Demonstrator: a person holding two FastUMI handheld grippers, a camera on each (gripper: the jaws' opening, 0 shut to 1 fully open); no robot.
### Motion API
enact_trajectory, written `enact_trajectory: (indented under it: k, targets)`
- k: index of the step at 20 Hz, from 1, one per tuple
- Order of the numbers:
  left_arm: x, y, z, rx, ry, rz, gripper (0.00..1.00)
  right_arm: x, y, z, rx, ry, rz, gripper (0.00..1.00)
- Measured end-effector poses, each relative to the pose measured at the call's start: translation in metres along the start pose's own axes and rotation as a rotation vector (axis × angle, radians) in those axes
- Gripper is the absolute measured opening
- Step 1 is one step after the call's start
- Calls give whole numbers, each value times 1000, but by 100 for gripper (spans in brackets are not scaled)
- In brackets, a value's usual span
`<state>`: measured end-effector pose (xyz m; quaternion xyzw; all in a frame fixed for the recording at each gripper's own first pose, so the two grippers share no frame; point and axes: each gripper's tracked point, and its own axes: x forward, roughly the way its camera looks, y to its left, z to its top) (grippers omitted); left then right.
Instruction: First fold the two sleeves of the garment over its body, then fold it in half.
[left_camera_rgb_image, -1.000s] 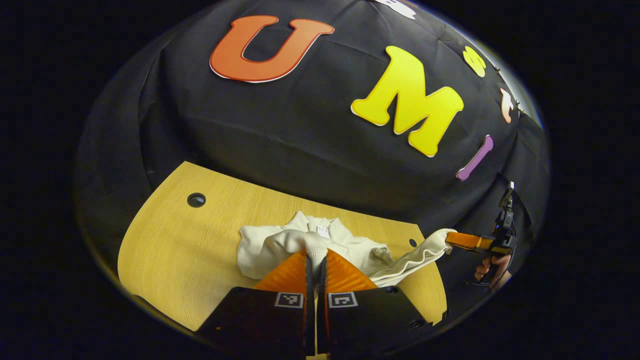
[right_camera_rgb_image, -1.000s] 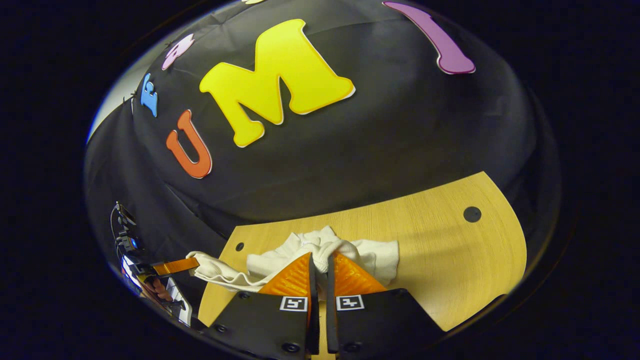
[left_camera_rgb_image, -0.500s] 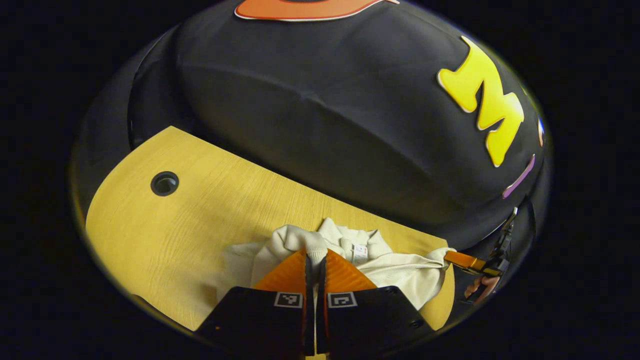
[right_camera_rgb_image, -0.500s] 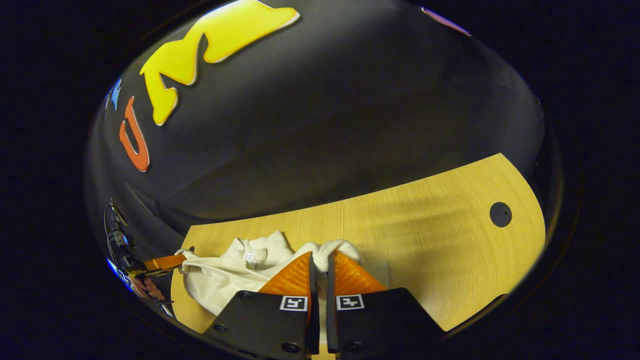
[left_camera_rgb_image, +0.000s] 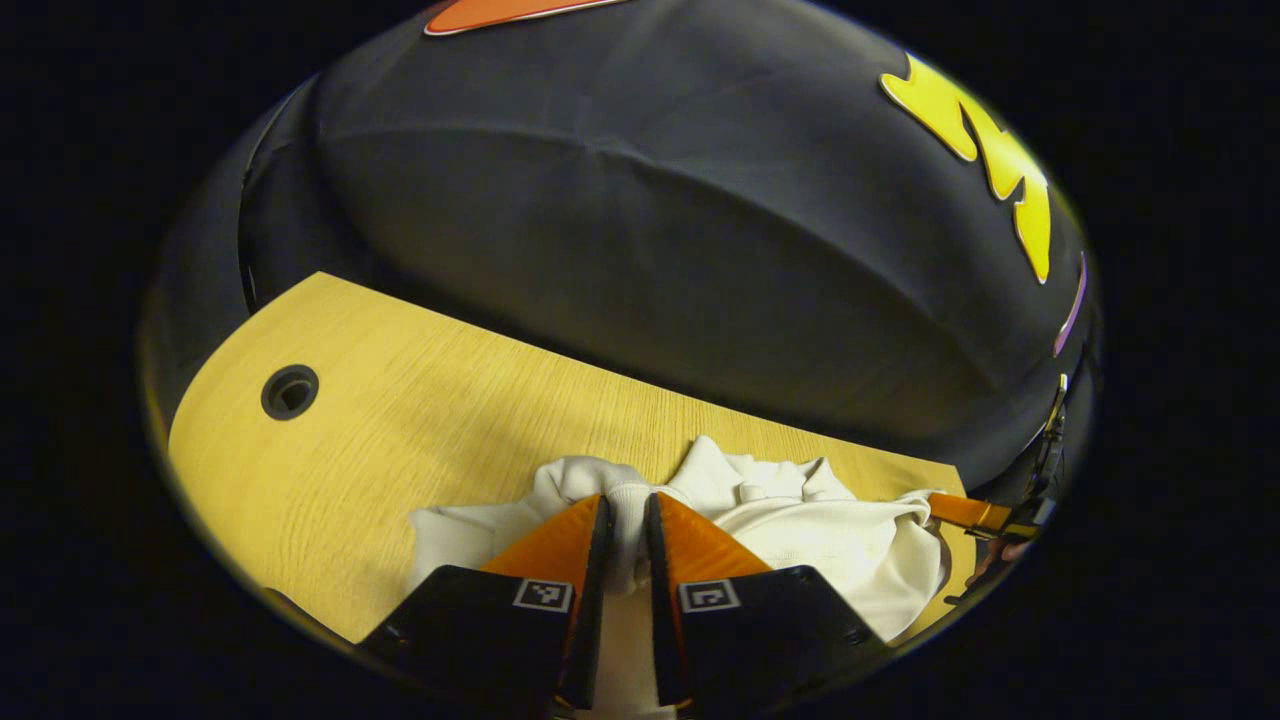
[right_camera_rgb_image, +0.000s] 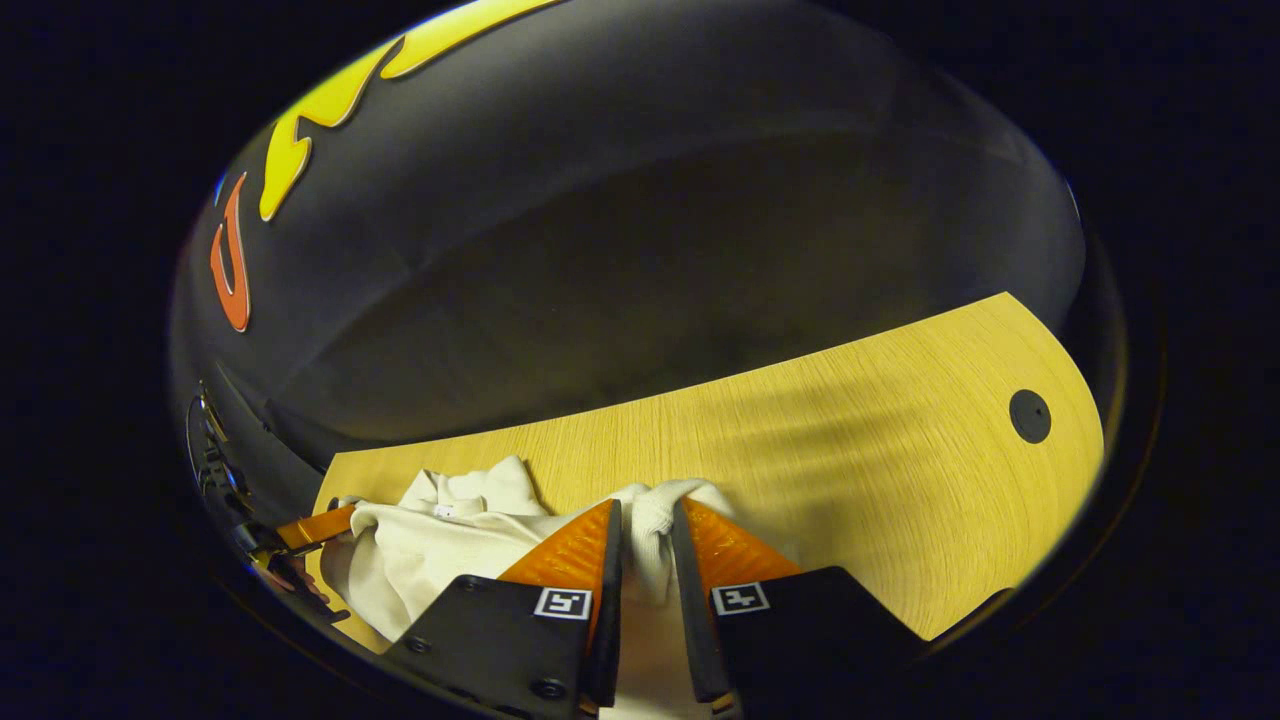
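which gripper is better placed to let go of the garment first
Roughly even, a slight lean to right: the right gripper and left gripper both pinch the cream garment low over the table.

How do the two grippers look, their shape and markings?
Both alike: the left gripper and the right gripper each have two wedge-shaped, ribbed fingers on black blocks, and each block carries a small square black-and-white marker.

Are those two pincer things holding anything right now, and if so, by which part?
Each hand-held gripper, left and right, has a bunched fold of the white garment between its fingers. Whether that fold is a sleeve or a hem cannot be told.
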<state>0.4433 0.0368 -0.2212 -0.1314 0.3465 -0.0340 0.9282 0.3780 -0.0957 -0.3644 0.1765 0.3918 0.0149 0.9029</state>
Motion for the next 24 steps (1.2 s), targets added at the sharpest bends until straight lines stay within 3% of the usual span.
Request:
enact_trajectory:
  k: [3,4,5,6,7,8,9,11,12,13,15,18,19,20,22,23,24]
  targets:
    - [-12,4,26,83,-70,34,81,-25,6,16,-12,-55,14,33]
    - [-19,4,37,95,-102,44,85,-37,6,22,-26,-79,11,53]
    - [-29,7,45,111,-121,57,86,-48,8,25,-38,-97,8,60]
    - [-44,10,53,127,-143,72,98,-59,11,31,-51,-116,5,72]
    - [-58,6,63,151,-179,67,87,-74,13,34,-74,-135,-3,65]
    - [-77,1,74,174,-233,62,87,-92,15,40,-103,-162,-19,65]
    - [-97,-6,80,192,-281,59,87,-115,18,44,-135,-194,-27,72]
    - [-131,-18,91,212,-364,85,87,-166,33,56,-190,-263,-35,65]
    - [-146,-27,97,222,-408,97,87,-193,41,64,-224,-304,-46,72]
    - [-169,-41,101,229,-454,103,88,-223,54,70,-255,-345,-32,72]
    - [-215,-59,115,247,-556,114,88,-287,74,84,-321,-440,-46,87]
    - [-290,-80,131,293,-667,131,90,-372,114,98,-379,-581,-26,88]
    - [-314,-89,134,293,-693,117,87,-393,123,101,-377,-615,-25,89]
    - [-337,-105,133,298,-711,91,96,-414,132,102,-373,-645,-19,87]
    - [-370,-123,128,308,-740,62,98,-450,145,98,-376,-685,-14,88]
    - [-382,-129,122,313,-742,57,88,-462,149,94,-370,-701,-20,89]
    - [-389,-135,116,309,-746,51,97,-475,150,89,-365,-715,-31,92]
